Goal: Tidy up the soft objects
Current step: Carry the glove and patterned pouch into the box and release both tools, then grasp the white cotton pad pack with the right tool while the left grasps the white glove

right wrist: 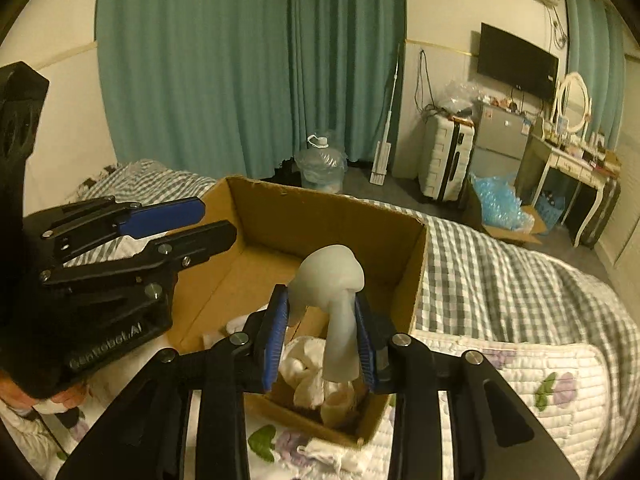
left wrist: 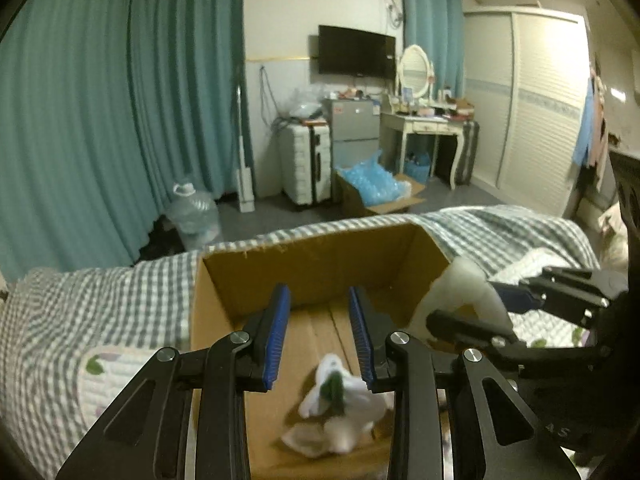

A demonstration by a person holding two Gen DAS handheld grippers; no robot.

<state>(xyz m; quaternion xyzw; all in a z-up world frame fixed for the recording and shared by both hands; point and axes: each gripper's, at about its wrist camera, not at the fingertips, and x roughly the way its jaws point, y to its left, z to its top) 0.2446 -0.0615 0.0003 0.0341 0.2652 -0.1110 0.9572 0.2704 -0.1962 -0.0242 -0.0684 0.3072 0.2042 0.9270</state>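
An open cardboard box (left wrist: 304, 264) (right wrist: 320, 216) sits on the bed. A white soft toy with green marks (left wrist: 340, 400) lies on the box floor; it shows as white cloth in the right wrist view (right wrist: 308, 368). My left gripper (left wrist: 320, 336) is open and empty above it; it also shows in the right wrist view (right wrist: 216, 220). My right gripper (right wrist: 320, 340) is shut on a pale soft mushroom-shaped toy (right wrist: 332, 288) and holds it over the box's near right corner. The same toy (left wrist: 460, 296) and my right gripper (left wrist: 500, 316) show at the box's right wall.
The bed has a grey checked sheet (right wrist: 500, 272) and a white quilted cover with flowers (right wrist: 540, 380). A white cloth (right wrist: 332, 452) lies by the box's near side. Beyond the bed edge stand a water jug (right wrist: 320, 164), suitcase (right wrist: 444, 156) and a box of blue plastic (left wrist: 372, 188).
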